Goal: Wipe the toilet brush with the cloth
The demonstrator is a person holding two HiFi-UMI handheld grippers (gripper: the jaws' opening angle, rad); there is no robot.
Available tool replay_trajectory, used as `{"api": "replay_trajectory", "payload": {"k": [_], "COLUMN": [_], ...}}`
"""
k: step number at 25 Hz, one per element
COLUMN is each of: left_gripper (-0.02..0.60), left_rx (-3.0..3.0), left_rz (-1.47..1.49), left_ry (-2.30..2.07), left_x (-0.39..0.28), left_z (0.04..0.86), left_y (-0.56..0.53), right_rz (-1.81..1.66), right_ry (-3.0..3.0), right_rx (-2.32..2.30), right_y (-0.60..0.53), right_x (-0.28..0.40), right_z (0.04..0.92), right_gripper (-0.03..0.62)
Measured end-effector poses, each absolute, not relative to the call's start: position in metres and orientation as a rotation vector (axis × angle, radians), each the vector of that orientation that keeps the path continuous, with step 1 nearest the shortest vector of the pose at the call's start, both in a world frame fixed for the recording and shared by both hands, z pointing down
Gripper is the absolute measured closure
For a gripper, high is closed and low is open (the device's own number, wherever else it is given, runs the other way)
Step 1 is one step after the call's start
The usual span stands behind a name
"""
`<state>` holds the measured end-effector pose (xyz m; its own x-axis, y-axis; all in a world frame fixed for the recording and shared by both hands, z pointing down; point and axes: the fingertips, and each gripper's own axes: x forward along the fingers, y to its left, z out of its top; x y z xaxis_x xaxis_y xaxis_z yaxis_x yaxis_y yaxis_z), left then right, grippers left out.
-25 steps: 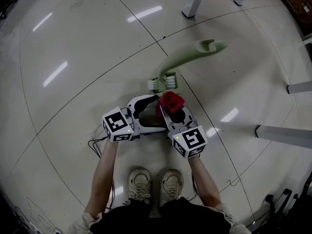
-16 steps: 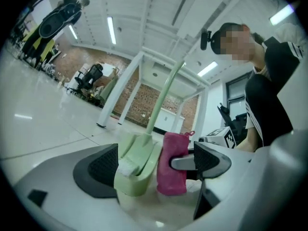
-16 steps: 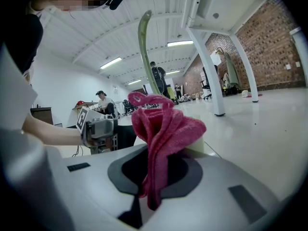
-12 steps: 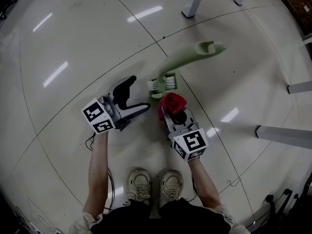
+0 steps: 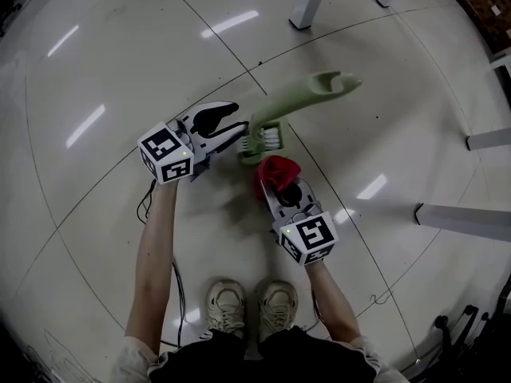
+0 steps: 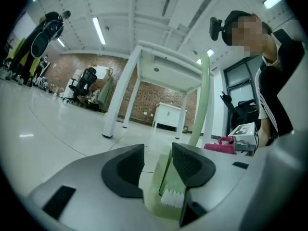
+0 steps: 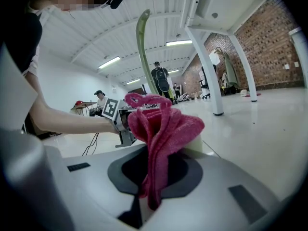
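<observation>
Pale green plastic toilet brush with white bristles [image 5: 294,100] stands on the glossy pale floor [image 5: 120,54]. Our left gripper [image 5: 233,126] is closing its jaws around the brush head, one pad not yet touching. We judge it light, rigid, tippy: grip low. Our right gripper [image 5: 279,183] clamps a soft red cloth [image 5: 278,168] that hides its fingertips from above.

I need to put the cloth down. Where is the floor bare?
Bare floor lies wide to the left, beyond the cable, and to the right between the toilet brush and the table legs. It is crowded round the brush, the cloth and the shoes.
</observation>
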<state>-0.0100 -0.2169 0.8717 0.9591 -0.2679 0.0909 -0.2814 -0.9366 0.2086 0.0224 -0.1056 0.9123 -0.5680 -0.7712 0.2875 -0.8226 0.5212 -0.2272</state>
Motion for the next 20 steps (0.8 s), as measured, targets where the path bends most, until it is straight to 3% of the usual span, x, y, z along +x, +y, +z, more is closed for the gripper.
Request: {"api": "replay_trajectory", "payload": {"k": [5, 20], "left_gripper": [0.396, 0.397], "left_rx": [2.894, 2.891], "left_rz": [0.120, -0.251], "left_ry": [-0.410, -0.567], "left_x": [-0.007, -0.039], "left_z": [0.878, 0.806], "left_y": [-0.216, -0.190], "right_rz": [0.516, 0.524], "right_ry": [-2.605, -2.723], "right_rx": [1.378, 1.405], "right_y": [-0.106, -0.102], "right_x": [0.023, 0.017], "right_z": [0.913, 0.870], "right_gripper": [0.562, 0.562]}}
